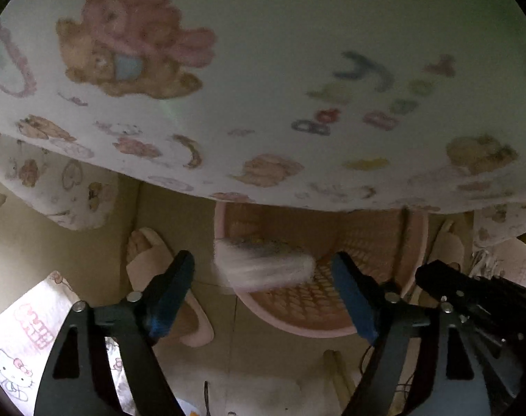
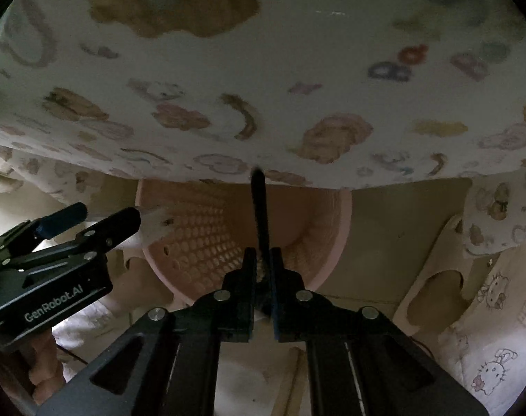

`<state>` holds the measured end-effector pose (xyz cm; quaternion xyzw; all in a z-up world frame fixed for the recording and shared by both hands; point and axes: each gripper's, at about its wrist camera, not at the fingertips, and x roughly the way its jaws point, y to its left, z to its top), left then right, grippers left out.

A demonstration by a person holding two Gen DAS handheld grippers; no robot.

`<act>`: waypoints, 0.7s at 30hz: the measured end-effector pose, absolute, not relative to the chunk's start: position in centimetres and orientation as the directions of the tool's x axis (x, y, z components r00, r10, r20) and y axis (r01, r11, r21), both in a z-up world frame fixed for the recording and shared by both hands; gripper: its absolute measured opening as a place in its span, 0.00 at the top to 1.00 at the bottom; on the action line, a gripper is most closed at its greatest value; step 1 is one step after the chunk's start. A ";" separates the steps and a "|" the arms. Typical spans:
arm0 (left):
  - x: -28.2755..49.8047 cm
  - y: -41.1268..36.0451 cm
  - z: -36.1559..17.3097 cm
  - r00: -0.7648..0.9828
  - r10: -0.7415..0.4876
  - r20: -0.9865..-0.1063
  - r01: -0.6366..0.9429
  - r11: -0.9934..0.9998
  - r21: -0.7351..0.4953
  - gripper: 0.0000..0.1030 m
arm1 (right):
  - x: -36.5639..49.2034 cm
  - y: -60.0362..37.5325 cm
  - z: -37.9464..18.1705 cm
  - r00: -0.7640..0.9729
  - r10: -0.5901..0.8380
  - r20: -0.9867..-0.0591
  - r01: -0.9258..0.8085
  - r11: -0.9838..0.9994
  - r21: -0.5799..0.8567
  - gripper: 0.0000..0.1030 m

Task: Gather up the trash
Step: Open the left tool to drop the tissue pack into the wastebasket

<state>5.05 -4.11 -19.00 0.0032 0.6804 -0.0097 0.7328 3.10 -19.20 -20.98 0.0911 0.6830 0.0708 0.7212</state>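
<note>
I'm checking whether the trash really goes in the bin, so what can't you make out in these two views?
- Left wrist view: the white piece between the open left gripper fingers is motion-blurred; what it is, or whether it has dropped free, is unclear.
- Both views: the printed tablecloth hides the far rim of the pink basket.
- Right wrist view: the thin dark item in the right gripper is too dark to identify.

Pink perforated basket [image 2: 200, 235]; white tablecloth [image 1: 263, 69] (bear print); black tongs, blue pads [image 1: 353, 298].
</note>
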 end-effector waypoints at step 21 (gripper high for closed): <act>4.0 -2.5 -5.6 0.440 0.056 -0.896 -0.003 0.998 0.061 0.08 | 2.9 -20.0 -14.3 0.267 0.183 -0.946 0.017 0.981 0.194 0.30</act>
